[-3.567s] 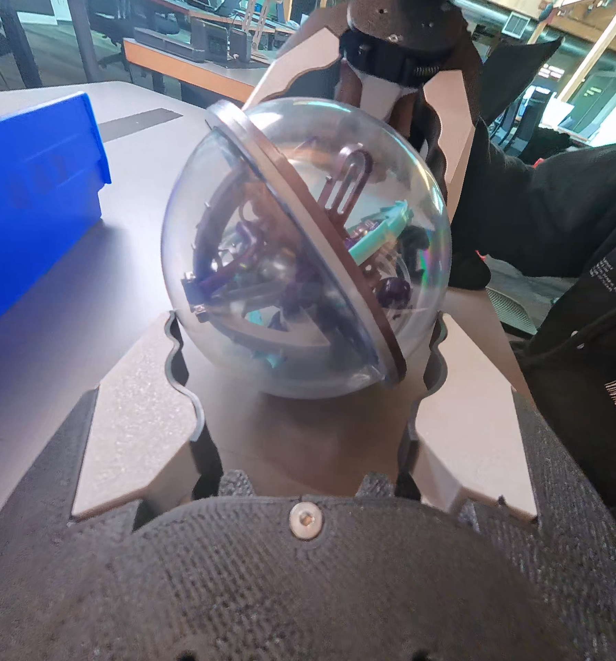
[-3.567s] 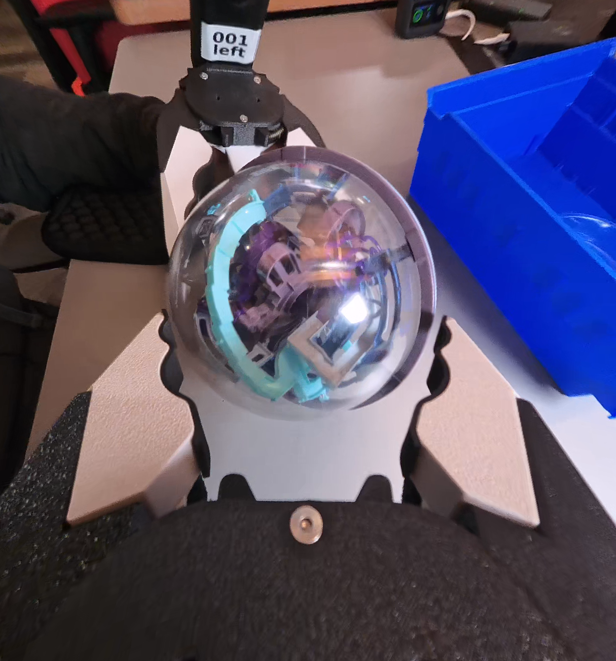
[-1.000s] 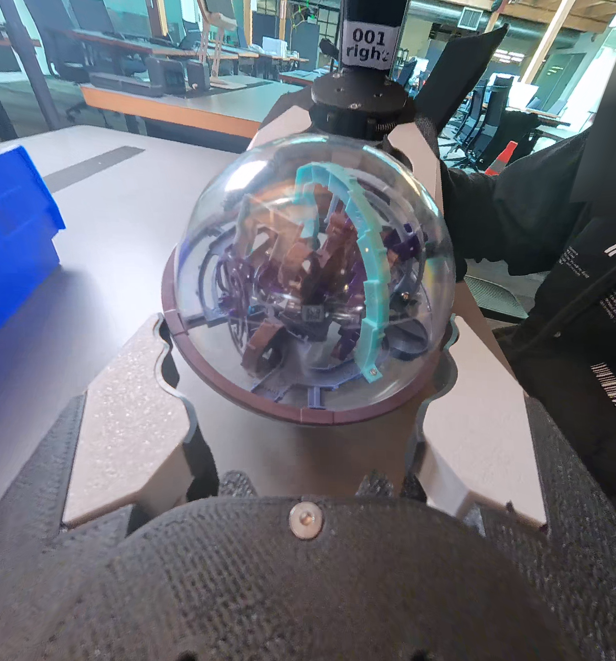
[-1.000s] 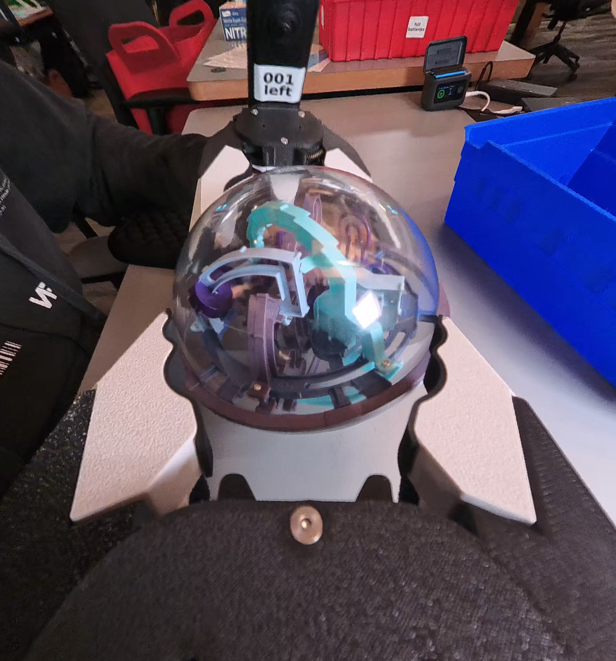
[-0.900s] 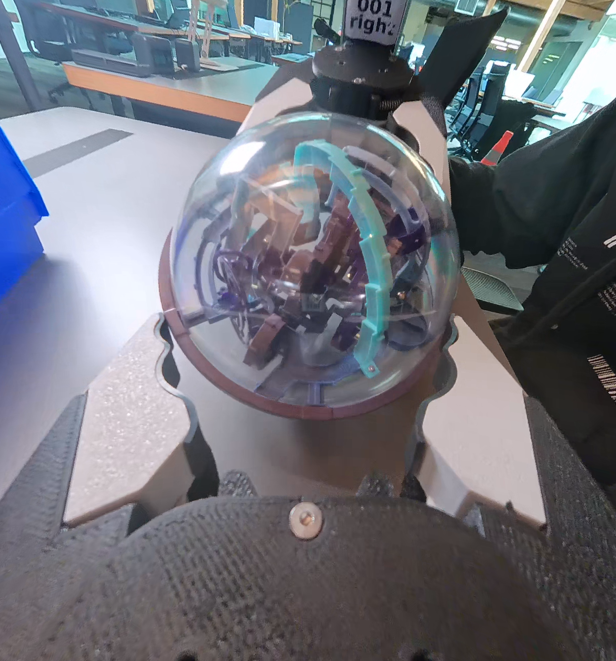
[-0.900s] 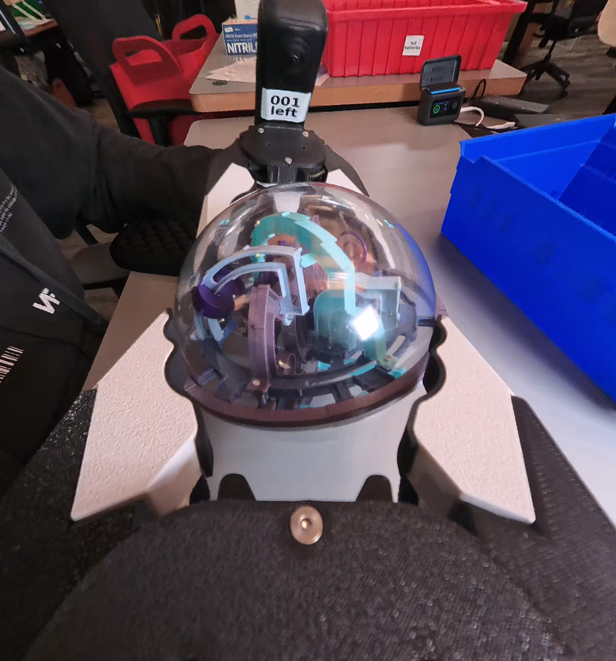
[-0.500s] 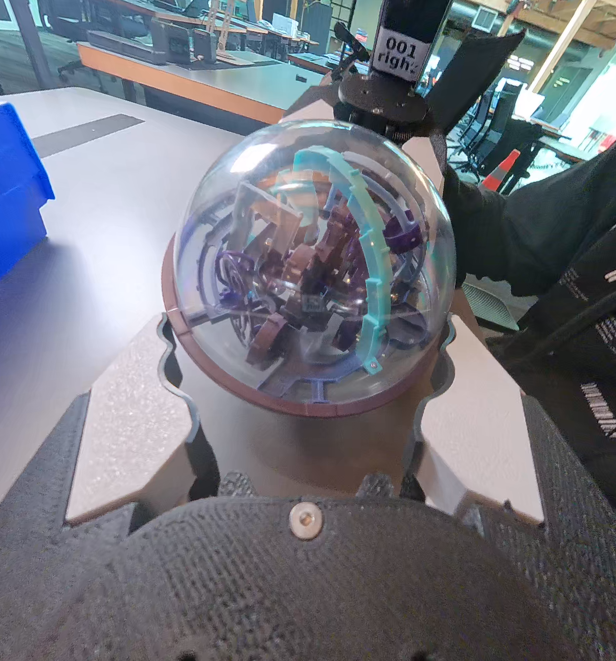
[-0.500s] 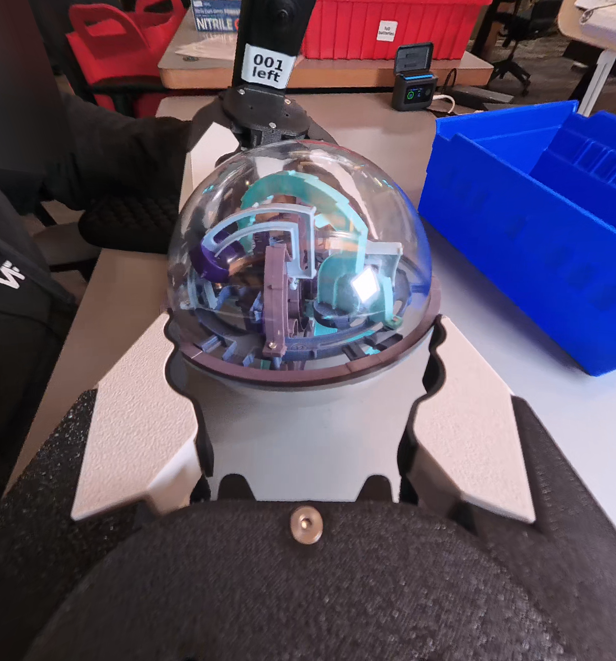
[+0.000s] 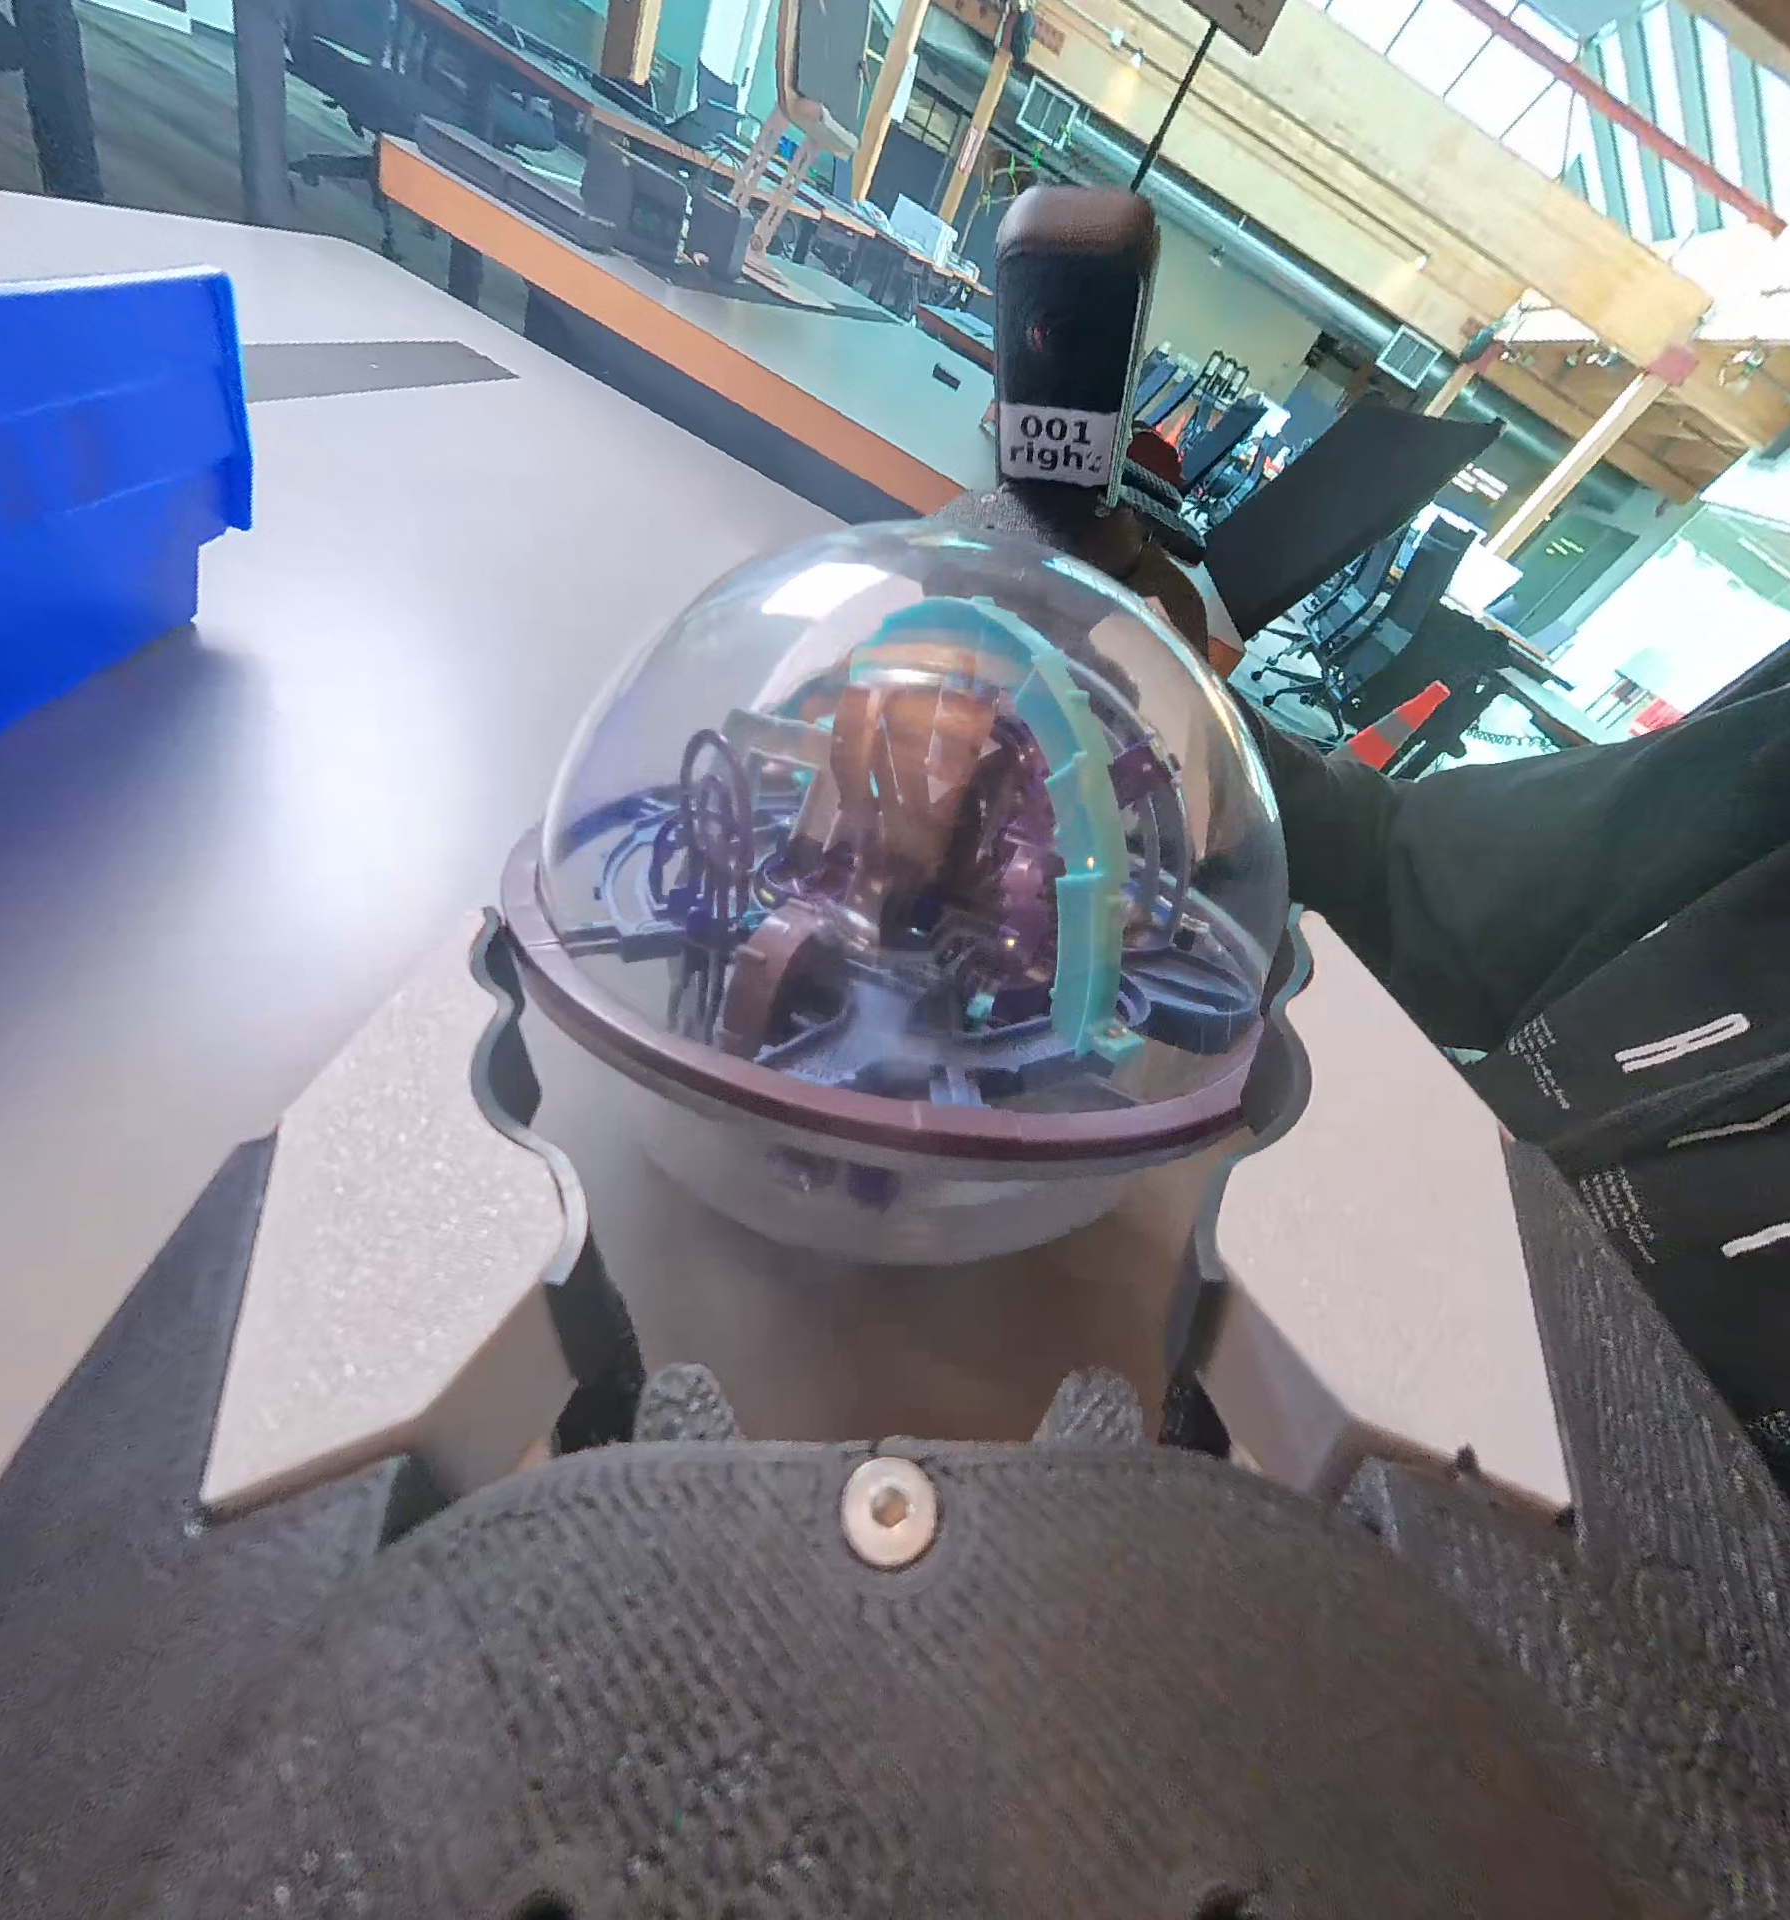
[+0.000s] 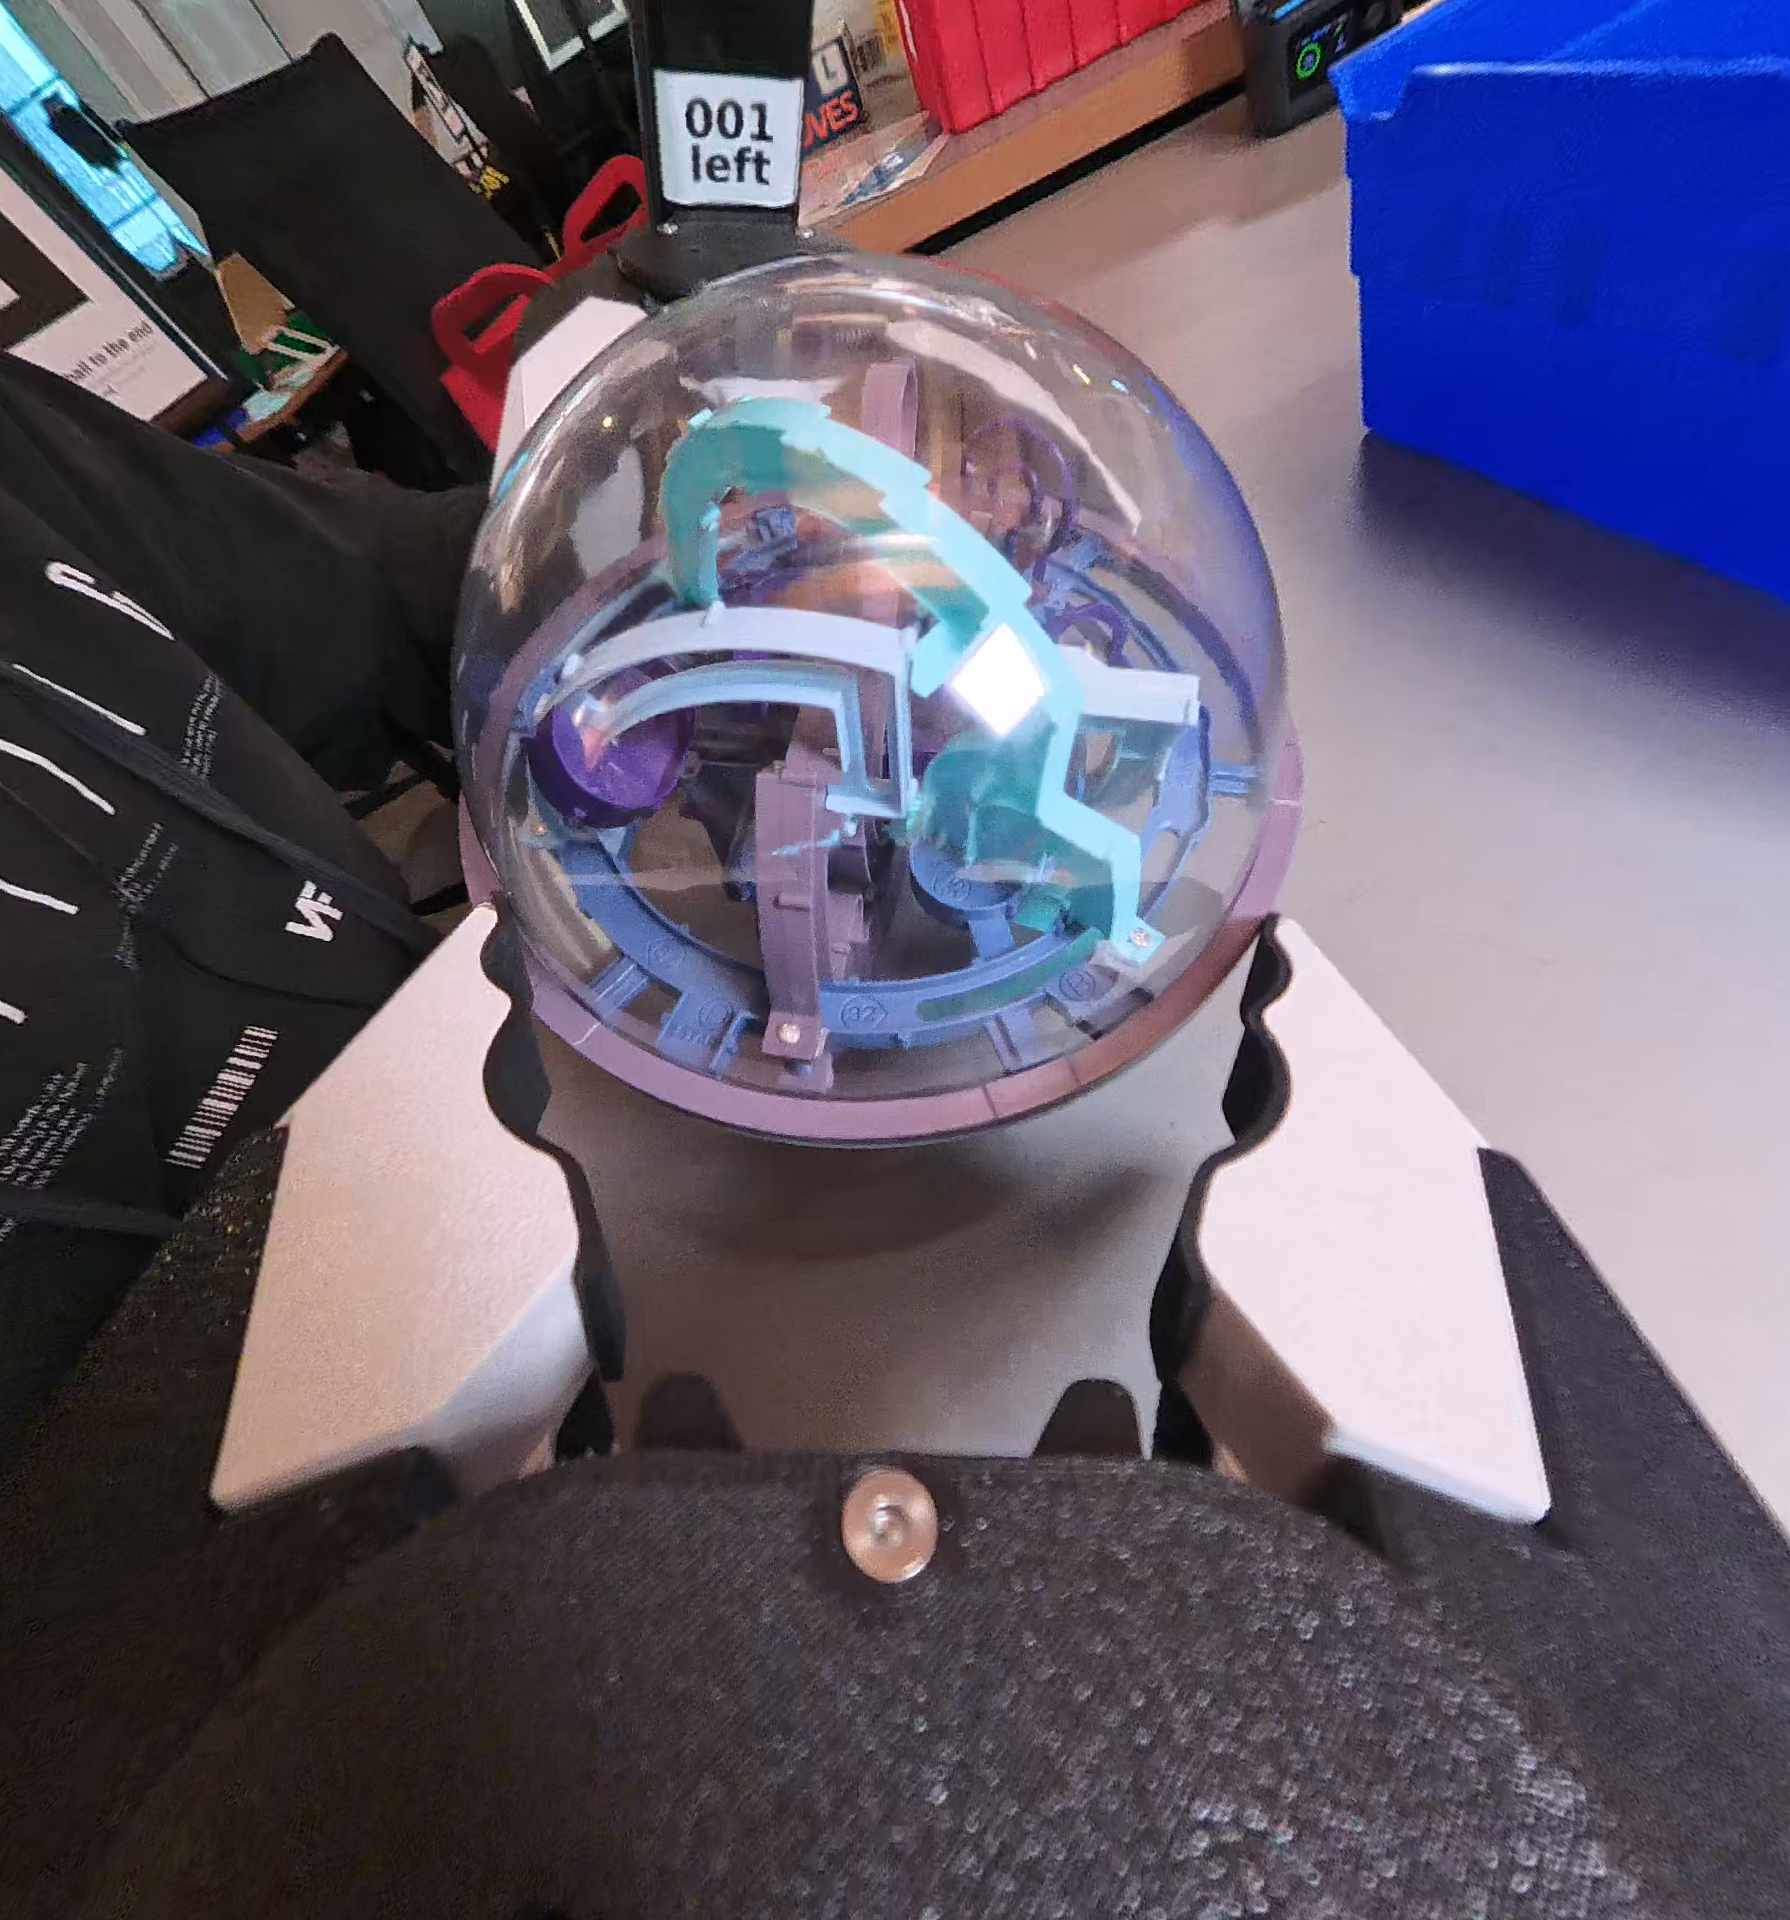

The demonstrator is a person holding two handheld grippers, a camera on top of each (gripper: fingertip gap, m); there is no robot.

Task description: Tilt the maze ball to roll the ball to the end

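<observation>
Left wrist view: the maze ball (image 9: 896, 914), a clear sphere with a maroon seam ring and coloured tracks inside, sits between the 2 wide fingers of the left gripper (image 9: 891, 1039). The wavy fingertips (image 9: 501, 1029) lie against the seam ring on both sides, so this gripper is clamped on the sphere. The sphere is above the grey table (image 9: 247, 727), with the clear dome up and the whitish half down; whether it touches the table I cannot tell. Behind the sphere stands the right gripper (image 9: 1073, 343). A blue bin (image 9: 70, 468) stands well apart on the table, and a person's black sleeve (image 9: 1493, 831) is beside the sphere.

Right wrist view: the same maze ball (image 10: 870, 707) fills the space between the fingers of the right gripper (image 10: 886, 997), and its fingertips (image 10: 1260, 997) press at the seam ring, so this one is also clamped on it. The left gripper (image 10: 725, 249) is visible behind. The teal track (image 10: 995, 727) and the blue ring track (image 10: 870, 1008) are clear, but the small ball inside I cannot find.

In my judgement the step in hand is the tilting itself, with the seam ring nearly level. The next move calls for small, slow tilts by both grippers together, with a firm grasp on the smooth shell.
</observation>
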